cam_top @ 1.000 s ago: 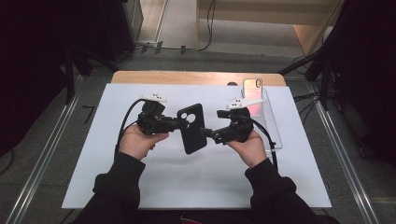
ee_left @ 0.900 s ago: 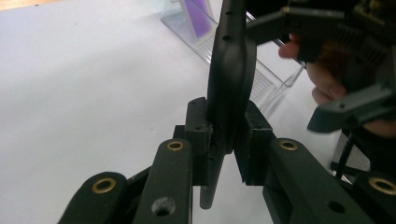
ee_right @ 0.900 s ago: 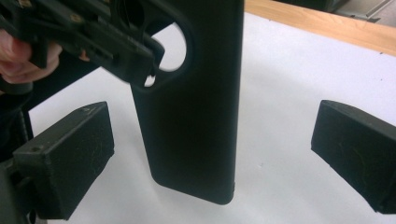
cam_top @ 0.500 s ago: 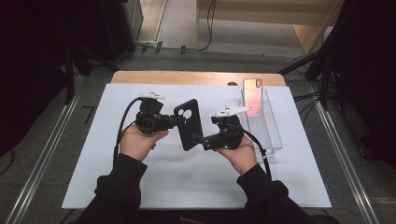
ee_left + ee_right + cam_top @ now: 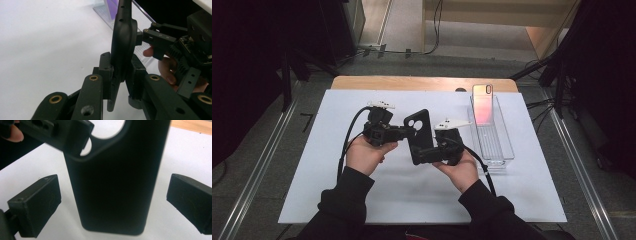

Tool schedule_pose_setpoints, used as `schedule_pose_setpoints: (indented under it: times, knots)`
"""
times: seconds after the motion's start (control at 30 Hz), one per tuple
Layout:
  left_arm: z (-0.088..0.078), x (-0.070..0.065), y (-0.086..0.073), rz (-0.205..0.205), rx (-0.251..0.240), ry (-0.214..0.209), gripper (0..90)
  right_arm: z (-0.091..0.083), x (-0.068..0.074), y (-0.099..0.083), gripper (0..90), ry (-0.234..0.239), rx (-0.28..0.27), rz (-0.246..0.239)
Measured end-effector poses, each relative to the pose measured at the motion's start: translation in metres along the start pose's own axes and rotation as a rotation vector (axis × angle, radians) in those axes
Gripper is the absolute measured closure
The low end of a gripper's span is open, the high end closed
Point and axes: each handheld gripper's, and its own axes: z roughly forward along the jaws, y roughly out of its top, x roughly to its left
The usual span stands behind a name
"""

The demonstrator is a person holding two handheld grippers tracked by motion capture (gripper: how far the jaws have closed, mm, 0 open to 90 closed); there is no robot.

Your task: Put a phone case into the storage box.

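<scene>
White sheet [image 5: 362, 200] covers wooden table [image 5: 412, 82]; grey floor around. Left gripper [image 5: 404, 132] clamps phone case [image 5: 419, 135]; right gripper [image 5: 424, 154] apart.

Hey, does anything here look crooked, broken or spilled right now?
Nothing looks damaged or spilled. The black phone case hangs tilted above the table, pinched at one edge by the left gripper, while the right gripper straddles it with jaws open. The phone leans in the clear tray.

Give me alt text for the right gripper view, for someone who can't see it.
A black phone case stands upright between the right tongs' open jaws, which flank its lower end without touching it. The left tongs grip its top corner above a white table.
</scene>
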Motion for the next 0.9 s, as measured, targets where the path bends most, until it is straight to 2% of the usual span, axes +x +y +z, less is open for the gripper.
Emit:
schedule_pose_setpoints:
  times: [0.4, 0.53, 0.7, 0.77, 0.9]
  knots:
    - [0.009, -0.011, -0.001, 0.018, 0.02, -0.017, 76.8, 0.004, -0.001, 0.001, 0.0, -0.029, -0.015, 0.008]
    - [0.011, -0.014, -0.001, 0.025, 0.014, -0.017, 76.5, 0.004, -0.001, 0.0, 11.4, -0.046, -0.025, -0.005]
    - [0.009, -0.013, -0.001, 0.019, 0.022, -0.031, 75.3, 0.003, 0.001, 0.0, 12.3, -0.033, -0.025, -0.015]
    - [0.008, -0.014, 0.0, 0.021, 0.017, -0.031, 72.0, 0.002, 0.001, 0.0, 12.5, -0.031, -0.03, -0.016]
    - [0.003, -0.014, 0.002, 0.012, 0.005, -0.051, 57.8, 0.001, -0.002, 0.0, 12.5, -0.032, -0.029, -0.012]
